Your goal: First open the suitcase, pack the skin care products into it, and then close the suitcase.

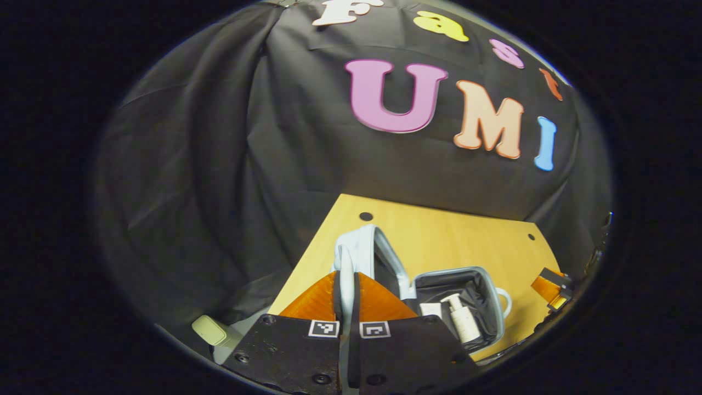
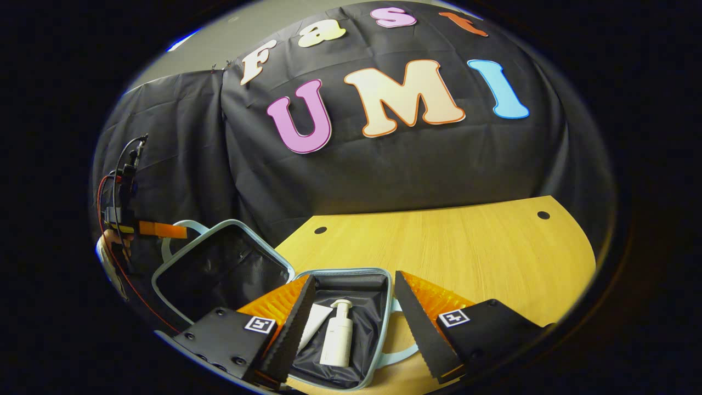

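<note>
The small light-blue suitcase lies open on the wooden table (image 2: pixel 466 247). Its lid (image 2: pixel 219 269) stands raised at the left, dark lining showing. In the base (image 2: pixel 378 285) lie a white pump bottle (image 2: pixel 337 337) and a white tube (image 2: pixel 315 323). My right gripper (image 2: pixel 355 277) hangs open just above the base, fingers spread either side of the bottle. My left gripper (image 1: pixel 347 277) is shut on the lid's pale loop handle (image 1: pixel 345 258), holding the lid (image 1: pixel 384 247) up; the base (image 1: pixel 482 285) and bottle (image 1: pixel 463 321) sit to its right. The left gripper (image 2: pixel 159 229) also appears far left, at the handle.
The table's far and right parts are bare wood with small round holes (image 2: pixel 543 215). Black cloth walls stand close behind and to the left. A pale box-like object (image 1: pixel 211 331) sits low beyond the table's left edge. A hand (image 2: pixel 109 241) and cables are behind the left gripper.
</note>
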